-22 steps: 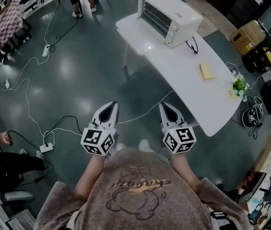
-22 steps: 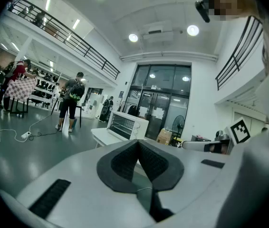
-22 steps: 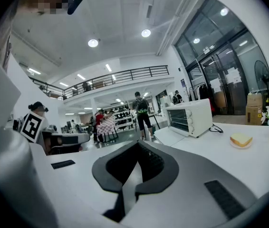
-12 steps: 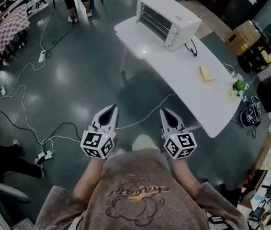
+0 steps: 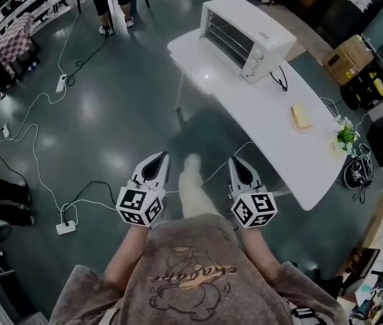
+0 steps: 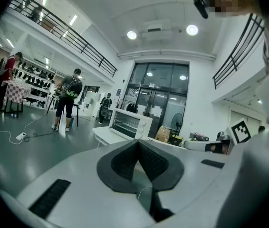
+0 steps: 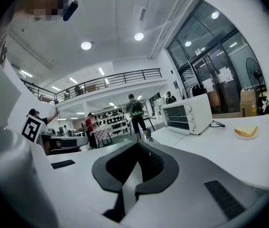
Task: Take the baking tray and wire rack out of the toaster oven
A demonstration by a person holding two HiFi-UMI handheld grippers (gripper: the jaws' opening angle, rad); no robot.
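The person stands on the grey floor (image 5: 110,114) a little way from the near end of a long white counter (image 5: 259,107), holding both tongs out in front of the chest, side by side and well apart. The left tongs (image 5: 156,160) are clenched, their dark pads pressed tip to tip with nothing between them, as the left gripper view shows (image 6: 138,142). The right tongs (image 5: 237,162) are clenched and empty as well (image 7: 138,144). Both point roughly level.

The white toaster oven (image 5: 247,38) sits at the far end of the counter, well away from both tongs, with its glass door closed and its knobs on the right of the front. Thin horizontal bars show behind the glass in the right gripper view (image 7: 191,113), but the baking tray and wire rack cannot be told apart at this distance.

Further along the counter lies a slice of bread (image 5: 302,116), and beyond it a small potted plant (image 5: 346,137). Cables and a power strip (image 5: 65,227) trail across the floor at the left.
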